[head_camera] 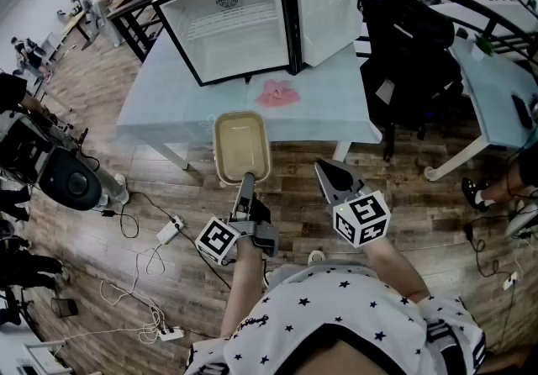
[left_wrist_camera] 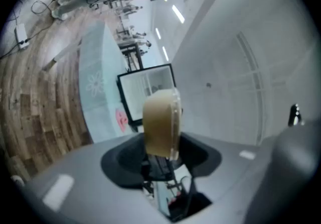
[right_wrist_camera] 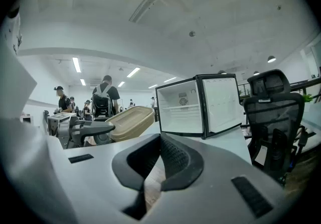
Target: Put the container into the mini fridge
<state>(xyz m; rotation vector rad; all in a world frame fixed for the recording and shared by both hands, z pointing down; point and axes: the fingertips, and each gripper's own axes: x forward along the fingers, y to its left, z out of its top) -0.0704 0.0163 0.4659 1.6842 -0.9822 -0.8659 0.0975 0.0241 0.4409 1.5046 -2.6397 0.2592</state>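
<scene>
One container [head_camera: 242, 146], gripped at its near end by left tool [head_camera: 247, 182], at bench [head_camera: 336, 117] near edge. One open fridge [head_camera: 231, 16] at far edge, one pink cloth [head_camera: 278, 93]. Right tool [head_camera: 323, 169] closed, empty.

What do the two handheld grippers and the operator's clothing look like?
Left gripper and right gripper: grey moulded bodies tapering to wedge jaws, black ribbed pads. Each carries a white cube with black square markers. Operator wears a white short-sleeved shirt with dark stars.
</scene>
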